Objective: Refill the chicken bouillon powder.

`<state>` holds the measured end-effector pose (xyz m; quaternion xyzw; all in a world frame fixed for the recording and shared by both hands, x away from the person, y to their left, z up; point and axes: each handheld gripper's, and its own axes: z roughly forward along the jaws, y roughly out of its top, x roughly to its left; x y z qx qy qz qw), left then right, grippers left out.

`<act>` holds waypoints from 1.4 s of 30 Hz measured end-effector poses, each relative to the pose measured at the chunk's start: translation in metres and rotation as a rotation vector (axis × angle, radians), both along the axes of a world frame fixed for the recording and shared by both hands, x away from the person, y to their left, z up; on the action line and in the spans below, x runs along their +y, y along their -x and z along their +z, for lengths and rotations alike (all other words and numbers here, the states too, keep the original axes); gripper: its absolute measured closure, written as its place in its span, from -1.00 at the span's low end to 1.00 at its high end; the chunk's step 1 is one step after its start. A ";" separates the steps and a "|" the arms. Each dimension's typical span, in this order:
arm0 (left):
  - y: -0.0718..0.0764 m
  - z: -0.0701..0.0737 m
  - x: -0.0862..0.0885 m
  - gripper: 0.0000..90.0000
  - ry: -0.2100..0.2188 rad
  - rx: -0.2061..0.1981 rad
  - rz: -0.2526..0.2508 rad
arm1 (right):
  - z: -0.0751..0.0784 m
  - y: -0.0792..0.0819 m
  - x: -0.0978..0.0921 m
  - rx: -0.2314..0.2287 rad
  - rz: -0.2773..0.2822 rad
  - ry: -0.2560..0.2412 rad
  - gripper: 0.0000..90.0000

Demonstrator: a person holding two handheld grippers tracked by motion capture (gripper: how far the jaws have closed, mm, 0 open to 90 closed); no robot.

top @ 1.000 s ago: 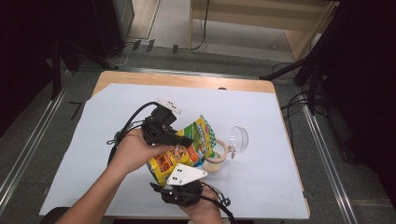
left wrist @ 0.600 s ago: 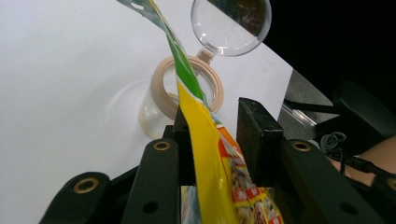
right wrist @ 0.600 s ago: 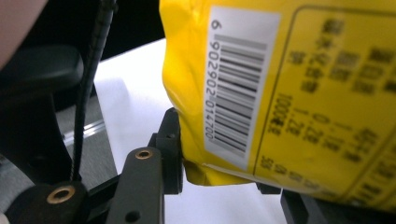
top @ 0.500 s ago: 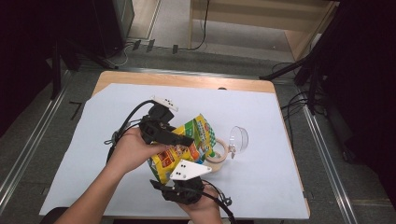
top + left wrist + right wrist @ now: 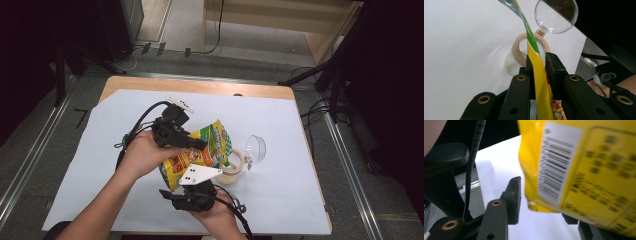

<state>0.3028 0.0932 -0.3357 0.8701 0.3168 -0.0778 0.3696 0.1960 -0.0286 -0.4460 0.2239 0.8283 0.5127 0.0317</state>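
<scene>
Two grippers are seen at the table's middle. The glossy yellow snack bag [image 5: 537, 62] is pinched edge-on by the left gripper [image 5: 539, 58] above the round clear jar [image 5: 524, 56], its domed lid [image 5: 556, 15] beyond. A barcode is revealed by the right gripper [image 5: 544, 205], jaws apart beneath the bag.

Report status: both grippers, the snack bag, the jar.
Left gripper shut on snack bag, tilted over open jar. Right gripper open under bag's bottom corner. Hinged clear lid stands back; mouth unobstructed.
</scene>
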 end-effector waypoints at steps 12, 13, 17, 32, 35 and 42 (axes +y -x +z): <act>-0.001 0.005 -0.005 0.64 0.032 -0.019 -0.028 | 0.001 -0.002 -0.005 -0.027 -0.045 -0.042 0.45; -0.001 0.006 -0.005 0.63 0.026 -0.020 -0.023 | 0.001 -0.002 -0.005 -0.020 -0.046 -0.050 0.45; 0.000 0.005 -0.004 0.58 0.020 -0.025 -0.018 | 0.001 -0.002 -0.005 -0.017 -0.049 -0.062 0.44; -0.005 0.004 -0.001 0.72 0.026 0.010 0.000 | 0.004 -0.002 -0.004 -0.004 -0.048 -0.070 0.44; -0.004 0.004 -0.003 0.78 0.006 0.011 0.007 | 0.004 -0.003 -0.003 0.017 -0.042 -0.079 0.44; 0.000 0.008 -0.008 0.88 -0.019 -0.006 -0.009 | 0.001 -0.002 -0.003 0.010 -0.043 -0.076 0.44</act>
